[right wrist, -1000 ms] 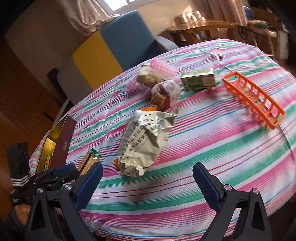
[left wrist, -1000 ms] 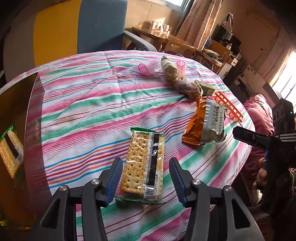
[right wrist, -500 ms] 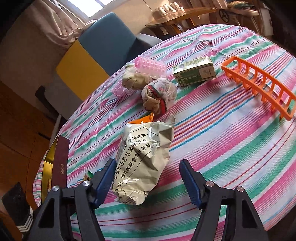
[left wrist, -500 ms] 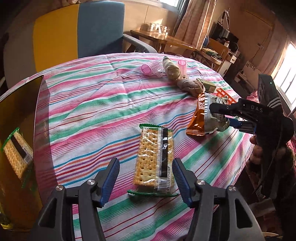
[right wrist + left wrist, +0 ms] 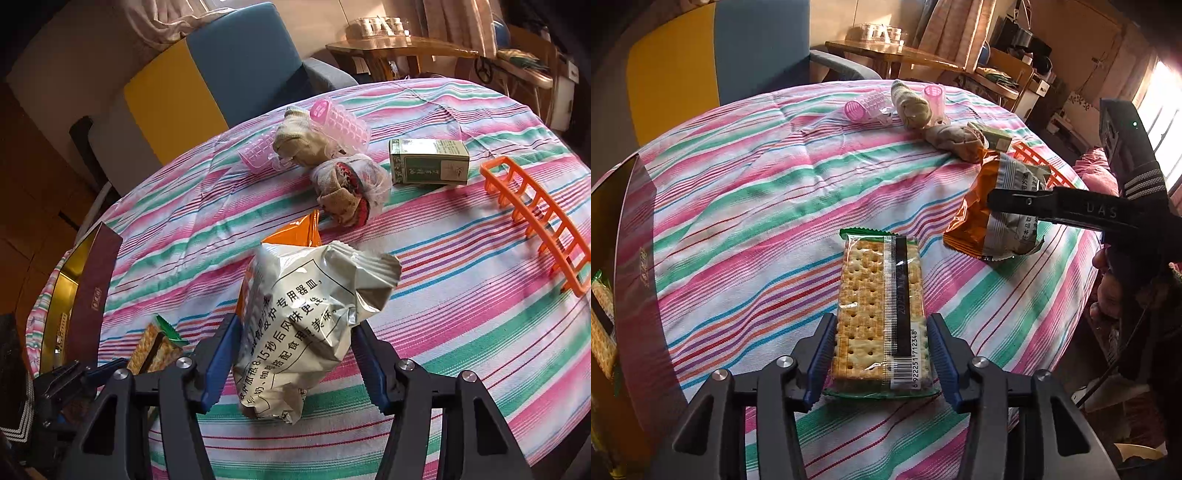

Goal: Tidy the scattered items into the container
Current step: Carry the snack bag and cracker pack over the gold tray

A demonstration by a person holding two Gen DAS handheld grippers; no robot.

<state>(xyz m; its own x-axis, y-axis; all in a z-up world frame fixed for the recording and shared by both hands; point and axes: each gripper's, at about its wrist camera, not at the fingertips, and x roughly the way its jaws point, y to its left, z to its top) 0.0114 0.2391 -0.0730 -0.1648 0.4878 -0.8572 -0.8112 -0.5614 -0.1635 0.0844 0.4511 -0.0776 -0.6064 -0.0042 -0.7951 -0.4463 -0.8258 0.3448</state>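
A clear pack of crackers lies flat on the striped tablecloth. My left gripper straddles its near end, with both blue pads against the pack's sides. A silver and orange snack bag sits between the pads of my right gripper, which press on its crumpled sides. From the left wrist view the bag shows with a right finger lying across it. The container, a dark red box with a gold inside, stands at the table's left edge and holds another cracker pack.
Behind the bag lie pink hair curlers, two bagged sock bundles, a green carton and an orange plastic rack at the right. A blue and yellow chair stands beyond the table. A person's hand holds the right gripper.
Both grippers moved forward over their items and narrowed: the left around the cracker pack, the right around the snack bag. The right gripper swung in over the bag.
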